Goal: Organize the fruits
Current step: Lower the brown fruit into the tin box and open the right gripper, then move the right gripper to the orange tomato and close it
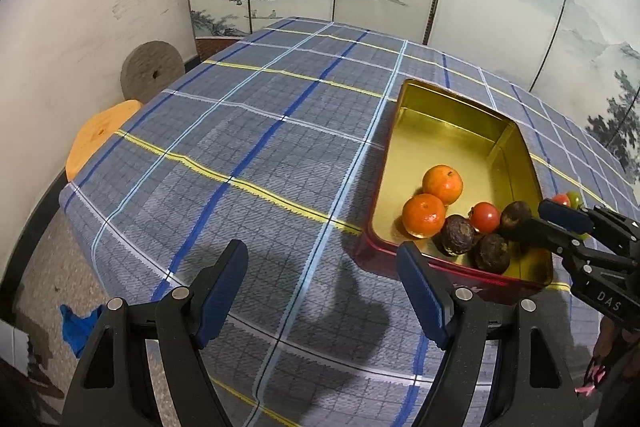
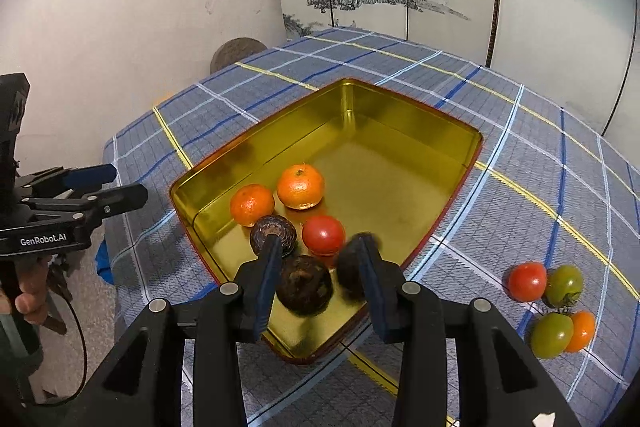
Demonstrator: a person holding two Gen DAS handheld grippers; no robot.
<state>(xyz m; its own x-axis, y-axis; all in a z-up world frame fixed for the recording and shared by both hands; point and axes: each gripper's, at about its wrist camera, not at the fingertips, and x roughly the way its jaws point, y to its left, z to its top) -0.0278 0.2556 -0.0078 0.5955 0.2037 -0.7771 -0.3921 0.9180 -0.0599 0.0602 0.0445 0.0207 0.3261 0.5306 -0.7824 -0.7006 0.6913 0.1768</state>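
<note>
Hand-held gripper [image 2: 316, 269] over blurred dark fruit [image 2: 354, 267]

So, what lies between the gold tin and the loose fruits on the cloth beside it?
Nothing but bare checked tablecloth lies between the gold tin and the loose fruits. The right wrist view shows this stretch.

Your left tool [image 1: 322, 269] hangs open over the table [image 1: 240, 131], beside the tin [image 1: 404, 163] holding oranges [image 1: 442, 184] and dark fruits [image 1: 458, 234].
</note>
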